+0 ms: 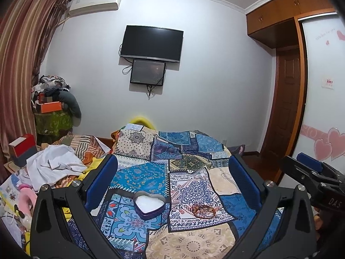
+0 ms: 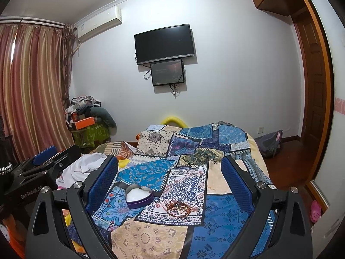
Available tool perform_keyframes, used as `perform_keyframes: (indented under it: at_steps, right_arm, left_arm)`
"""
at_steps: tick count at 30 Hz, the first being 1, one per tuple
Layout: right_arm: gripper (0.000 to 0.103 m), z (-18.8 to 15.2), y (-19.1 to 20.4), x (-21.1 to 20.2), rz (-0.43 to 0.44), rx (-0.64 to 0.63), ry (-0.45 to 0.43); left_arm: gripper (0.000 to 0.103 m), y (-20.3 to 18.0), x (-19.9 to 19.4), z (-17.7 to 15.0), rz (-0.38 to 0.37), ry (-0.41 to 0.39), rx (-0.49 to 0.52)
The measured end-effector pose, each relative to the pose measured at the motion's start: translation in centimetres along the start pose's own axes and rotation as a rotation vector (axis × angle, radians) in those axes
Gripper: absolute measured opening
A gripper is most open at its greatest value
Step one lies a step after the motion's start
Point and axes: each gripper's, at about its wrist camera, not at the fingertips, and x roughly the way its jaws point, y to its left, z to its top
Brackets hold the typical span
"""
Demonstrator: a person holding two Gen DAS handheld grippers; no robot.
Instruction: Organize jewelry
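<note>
Bed [image 1: 189, 246], covered by a patchwork spread in blue, cream and navy prints. Contents, left to right:

White garment [image 1: 54, 166], crumpled, on the bed's left side among other loose cloth.

Left tool [image 1: 172, 177], held above the near part of the bed, jaws spread wide, blue pads facing each other, nothing between them.

Heart-shaped tin [image 1: 149, 204], purple wall, no lid on it, white filling inside. It sits flat on the spread toward the near edge, left of the bed's middle.

Bracelets [image 1: 203, 210], a small heap of reddish-brown and gold rings, lying on a white-and-blue patterned patch just right of the tin, apart from it, outside it.

Right tool [image 2: 170, 172], alongside the left one, jaws likewise spread wide and empty; tin and bracelets show between its fingers, below and ahead.

Beyond the far edge: wall-mounted television [image 1: 152, 43] with a smaller screen [image 1: 147, 73] hung under it.
</note>
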Motion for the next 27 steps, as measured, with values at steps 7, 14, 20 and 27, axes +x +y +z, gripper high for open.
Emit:
perform_keyframes:
  at_steps: [7, 14, 20, 27]
  right_arm:
    - [0.095, -0.2, -0.3, 0.4, -0.016, -0.016, -0.012]
    - [0.095, -1.1, -2.1, 3.1, -0.054, -0.004, 0.044]
    - [0.095, -2.9, -4.4, 6.4, -0.116, -0.005, 0.139]
    - [0.095, -5.7, -6.9, 9.8, -0.149, 0.011, 0.288]
  left_arm:
    - [0.103, -0.1, 0.5, -0.2, 0.001, 0.012, 0.004]
    - [0.103, -0.3, 3.9, -1.0, 0.002, 0.080, 0.036]
    - [0.103, -0.2, 8.8, -3.0, 0.028, 0.191, 0.051]
    - [0.103, -0.4, 14.7, -7.3, -0.032, 0.385, 0.035]
